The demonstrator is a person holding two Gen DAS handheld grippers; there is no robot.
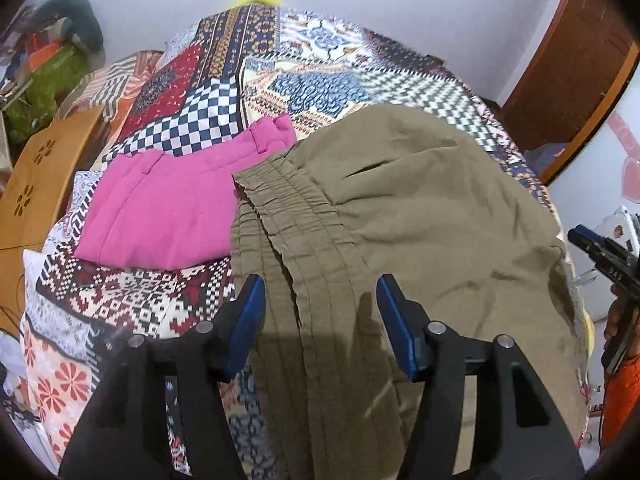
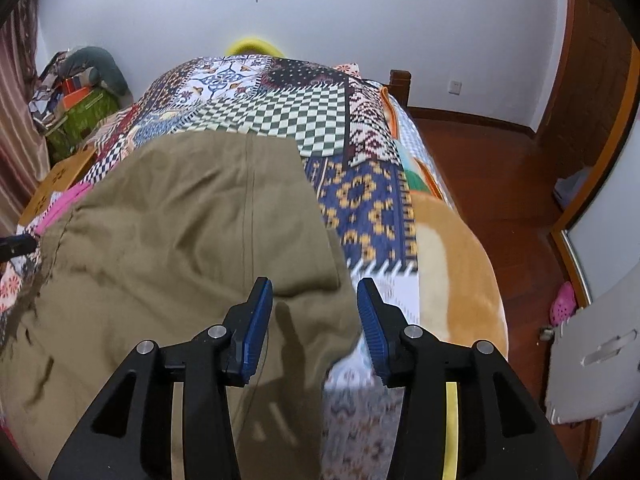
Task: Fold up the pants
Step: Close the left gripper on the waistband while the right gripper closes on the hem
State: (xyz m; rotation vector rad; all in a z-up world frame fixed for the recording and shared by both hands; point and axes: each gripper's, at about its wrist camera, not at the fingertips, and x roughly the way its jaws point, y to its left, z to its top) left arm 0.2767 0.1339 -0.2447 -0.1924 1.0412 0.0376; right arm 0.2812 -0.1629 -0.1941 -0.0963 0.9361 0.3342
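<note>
On the patchwork bedspread lie the olive pants, spread over its near half with the elastic waistband toward the left and the leg cloth running off to the right; just beside the waistband, touching or slightly overlapped by it, sits a folded pink garment; the left gripper hovers over the gathered waistband with its fingers wide apart and nothing between them; the right gripper hangs over the right-hand edge of the pants, fingers likewise spread and empty, one blue pad above the cloth and the other above the bedspread; the fabric looks light, soft and limp, creasing easily, so it will likely sag and drag unless lifted at two points; the ribbed waistband seems the firmest place for the left to pinch, and the layered edge near the seam a sound hold for the right; thin single layers may slip out.
</note>
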